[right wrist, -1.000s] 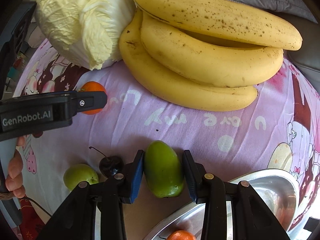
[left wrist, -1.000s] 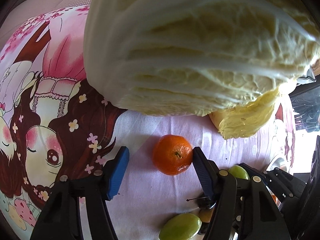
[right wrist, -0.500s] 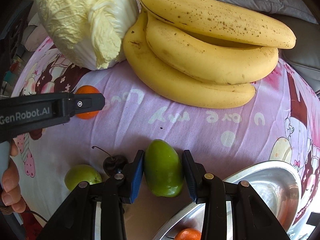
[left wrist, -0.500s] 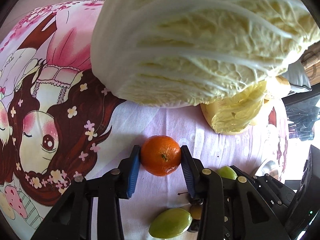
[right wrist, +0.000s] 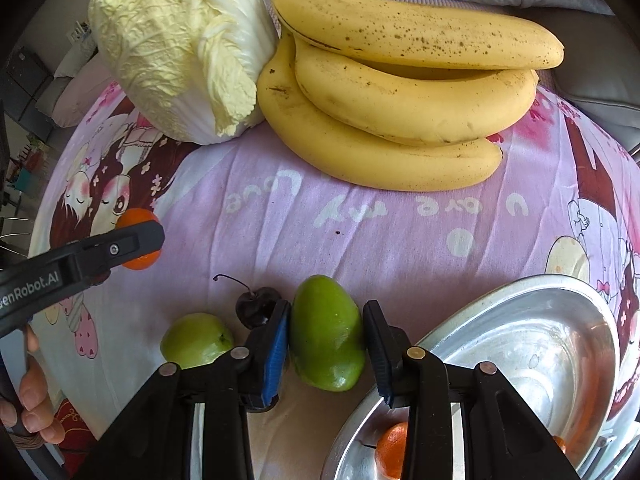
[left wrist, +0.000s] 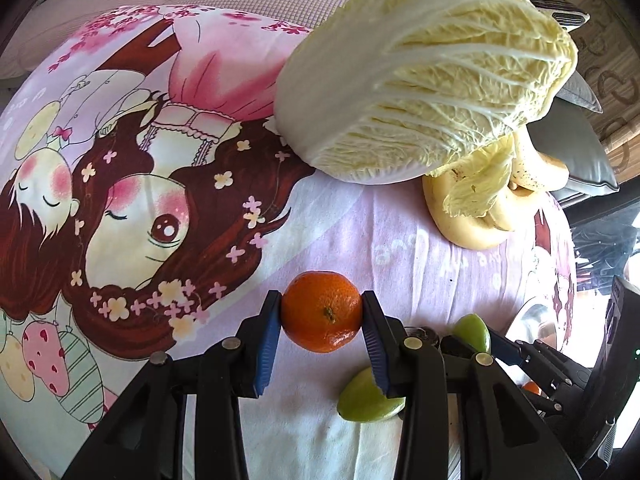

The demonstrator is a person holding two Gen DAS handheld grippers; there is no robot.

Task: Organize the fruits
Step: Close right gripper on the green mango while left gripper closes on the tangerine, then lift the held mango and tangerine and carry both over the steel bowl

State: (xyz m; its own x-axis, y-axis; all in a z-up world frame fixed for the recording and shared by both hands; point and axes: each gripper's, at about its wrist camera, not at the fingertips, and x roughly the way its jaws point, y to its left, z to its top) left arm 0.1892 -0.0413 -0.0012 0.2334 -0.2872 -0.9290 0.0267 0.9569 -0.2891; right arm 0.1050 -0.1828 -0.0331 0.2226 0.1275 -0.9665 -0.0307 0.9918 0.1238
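holding one fruit in each tool: my left gripper (left wrist: pixel 322 316) has just closed on the mandarin (left wrist: pixel 322 312), my right gripper (right wrist: pixel 326 338) pinches the green mango (right wrist: pixel 326 332). i judge the job partly done: the metal tray (right wrist: pixel 580 320) at four o'clock already holds two orange fruits. left on the cloth (right wrist: pixel 360 216): a green fruit (right wrist: pixel 196 340), a cherry (right wrist: pixel 256 306) at eleven o'clock of my right fingers, and the bananas (right wrist: pixel 400 92) at twelve o'clock beside the cabbage (right wrist: pixel 176 48). nothing blocks the tray.
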